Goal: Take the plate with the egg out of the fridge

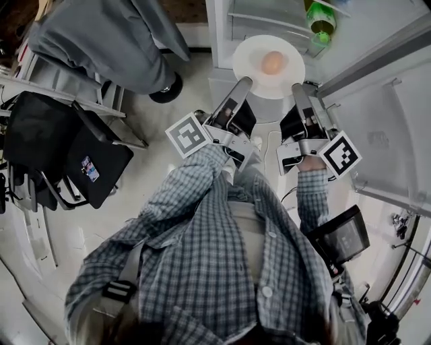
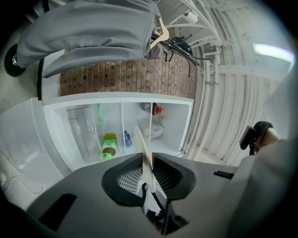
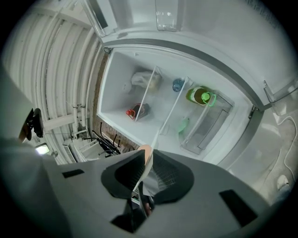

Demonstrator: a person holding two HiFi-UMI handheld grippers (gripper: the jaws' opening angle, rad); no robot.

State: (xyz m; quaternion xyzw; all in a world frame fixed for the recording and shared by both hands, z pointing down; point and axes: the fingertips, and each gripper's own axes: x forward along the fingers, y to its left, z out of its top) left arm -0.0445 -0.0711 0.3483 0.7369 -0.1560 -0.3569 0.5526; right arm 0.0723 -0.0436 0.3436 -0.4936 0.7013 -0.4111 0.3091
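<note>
A white plate point(image 1: 250, 54) carrying a brown egg point(image 1: 272, 63) hangs in front of the open fridge point(image 1: 222, 34), held between both grippers. My left gripper point(image 1: 242, 85) is shut on the plate's left rim, and my right gripper point(image 1: 298, 89) is shut on its right rim. The left gripper view shows the plate point(image 2: 141, 148) edge-on, pinched between the jaws of the left gripper point(image 2: 148, 161). The right gripper view has the plate's rim point(image 3: 149, 171) clamped in the right gripper point(image 3: 145, 166), with the egg point(image 3: 146, 150) peeking just above the jaws.
Inside the fridge lie a green bottle point(image 1: 321, 17) and a red-capped item point(image 3: 135, 111) on glass shelves. The open fridge door point(image 1: 384, 101) stands to the right. A person in a grey coat point(image 1: 114, 40) and black bags point(image 1: 67, 155) are on the left.
</note>
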